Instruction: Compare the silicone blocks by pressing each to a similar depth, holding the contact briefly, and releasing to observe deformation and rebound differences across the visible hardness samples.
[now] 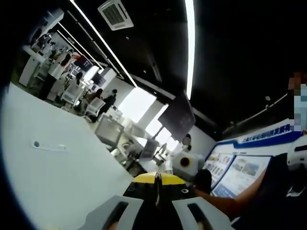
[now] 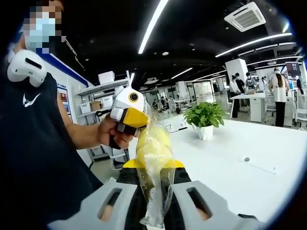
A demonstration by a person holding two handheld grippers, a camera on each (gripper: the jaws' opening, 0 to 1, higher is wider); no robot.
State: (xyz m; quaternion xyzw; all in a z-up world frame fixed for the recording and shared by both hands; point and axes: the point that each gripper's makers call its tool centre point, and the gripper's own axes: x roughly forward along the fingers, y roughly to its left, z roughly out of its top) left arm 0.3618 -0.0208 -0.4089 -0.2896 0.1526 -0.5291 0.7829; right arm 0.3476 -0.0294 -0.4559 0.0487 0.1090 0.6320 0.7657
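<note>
A clear plastic bag (image 2: 153, 158) with something yellow inside hangs between my two grippers. In the right gripper view my right gripper (image 2: 154, 192) is shut on the bag's lower part, with the film bunched between its grey fingers (image 2: 112, 206). The bag's upper end reaches my left gripper (image 2: 125, 111), held in a hand above and to the left. In the left gripper view the bag (image 1: 157, 188) shows only as a thin edge between the near-closed jaws of my left gripper (image 1: 156, 201). My right gripper (image 1: 184, 162) sits just beyond it. I cannot make out any silicone blocks.
A white table (image 2: 254, 177) lies to the right and carries a potted plant (image 2: 205, 117) and a small round fitting (image 2: 246, 159). The same table (image 1: 57, 177) spreads left in the left gripper view. A person in dark clothes (image 2: 33, 143) stands close on the left. Shelves (image 2: 98, 98) are behind.
</note>
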